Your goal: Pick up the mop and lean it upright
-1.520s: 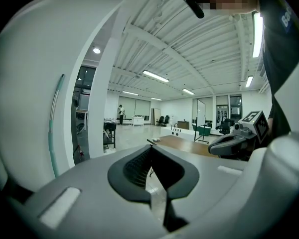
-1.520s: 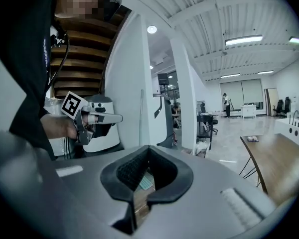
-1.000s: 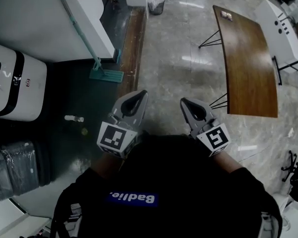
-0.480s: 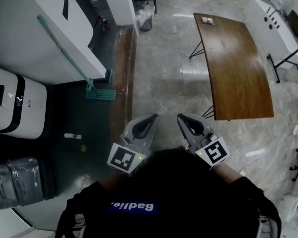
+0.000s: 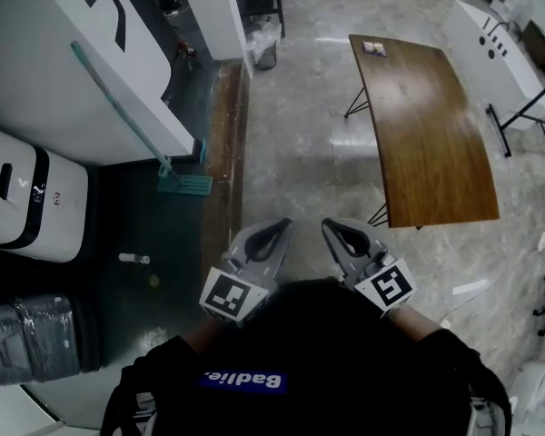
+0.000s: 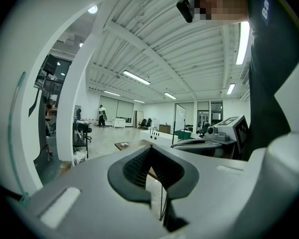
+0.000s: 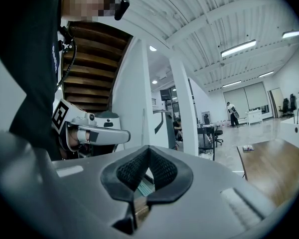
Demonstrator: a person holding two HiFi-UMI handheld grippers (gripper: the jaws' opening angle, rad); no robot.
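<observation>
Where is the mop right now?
Head view, upper left: the mop leans against the white wall, its head on the dark floor beside the wooden strip.

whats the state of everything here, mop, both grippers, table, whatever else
mop, leaning upright against the white wall, head down
left gripper, shut, empty
right gripper, shut, empty
wooden table, standing, small flat item at its far end
small bottle, lying on its side

Left tongs [image 5: 274, 228], right tongs [image 5: 334, 229] (both closed, empty)
</observation>
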